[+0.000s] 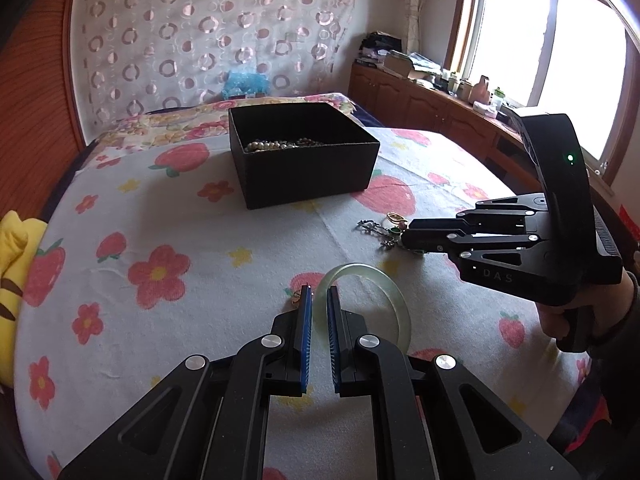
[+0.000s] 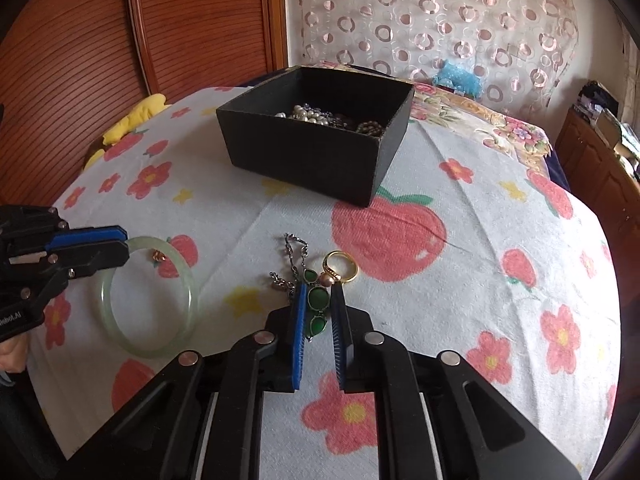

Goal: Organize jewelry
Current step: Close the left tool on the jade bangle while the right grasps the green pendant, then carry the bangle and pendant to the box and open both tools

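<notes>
My left gripper (image 1: 319, 294) is shut on a pale green bangle (image 1: 403, 320), pinching its rim while the rest of the ring rests on the bedsheet. The right wrist view shows the same grip (image 2: 120, 246) on the bangle (image 2: 191, 296). My right gripper (image 2: 319, 300) is shut on a chain bracelet with green stones (image 2: 318, 298), whose silver chain trails ahead of the fingers. A gold ring (image 2: 346, 266) lies just beyond the right fingertips. A small gold piece (image 2: 159, 257) sits inside the bangle's loop. The black open box (image 1: 308, 176) holds pearls and beads (image 2: 308, 114).
The flowered sheet (image 2: 460, 300) covers the bed. A yellow plush toy (image 1: 12, 248) lies at the left edge by the wooden headboard (image 2: 80, 60). Wooden cabinets (image 1: 420, 104) with clutter run under the window on the right. A person's hand (image 1: 560, 320) holds the right gripper.
</notes>
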Tool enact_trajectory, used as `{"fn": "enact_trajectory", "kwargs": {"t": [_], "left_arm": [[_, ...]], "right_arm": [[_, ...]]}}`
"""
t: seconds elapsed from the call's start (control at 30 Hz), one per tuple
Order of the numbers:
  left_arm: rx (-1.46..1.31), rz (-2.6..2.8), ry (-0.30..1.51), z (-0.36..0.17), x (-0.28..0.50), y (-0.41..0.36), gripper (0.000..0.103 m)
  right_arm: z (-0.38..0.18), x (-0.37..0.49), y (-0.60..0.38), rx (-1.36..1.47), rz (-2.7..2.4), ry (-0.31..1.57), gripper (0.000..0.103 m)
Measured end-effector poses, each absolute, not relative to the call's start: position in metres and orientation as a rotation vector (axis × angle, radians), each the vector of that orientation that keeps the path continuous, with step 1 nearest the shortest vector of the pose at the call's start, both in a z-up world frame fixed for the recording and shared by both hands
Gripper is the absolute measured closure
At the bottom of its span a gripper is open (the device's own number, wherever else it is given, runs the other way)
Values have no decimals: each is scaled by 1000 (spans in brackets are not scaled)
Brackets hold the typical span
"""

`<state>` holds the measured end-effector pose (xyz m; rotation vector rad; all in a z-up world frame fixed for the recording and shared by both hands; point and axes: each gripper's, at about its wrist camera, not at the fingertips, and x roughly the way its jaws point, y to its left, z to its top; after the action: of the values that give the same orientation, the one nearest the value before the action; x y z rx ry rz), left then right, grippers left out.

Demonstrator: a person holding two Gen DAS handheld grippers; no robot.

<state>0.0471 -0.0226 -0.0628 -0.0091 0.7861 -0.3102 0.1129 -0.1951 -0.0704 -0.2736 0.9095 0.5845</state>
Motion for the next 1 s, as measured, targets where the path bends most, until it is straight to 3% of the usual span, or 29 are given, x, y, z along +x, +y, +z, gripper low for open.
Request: {"fn": "enact_trajectory", "kwargs": {"t": [0.33, 1.0], "left_arm": [[-14, -301, 779, -61, 47, -22, 96], [-46, -278, 696, -35, 52, -3, 96]], "right_arm": [[-59, 101, -194, -244, 650, 877, 90], [27, 129, -186, -205, 669, 704, 90]]}}
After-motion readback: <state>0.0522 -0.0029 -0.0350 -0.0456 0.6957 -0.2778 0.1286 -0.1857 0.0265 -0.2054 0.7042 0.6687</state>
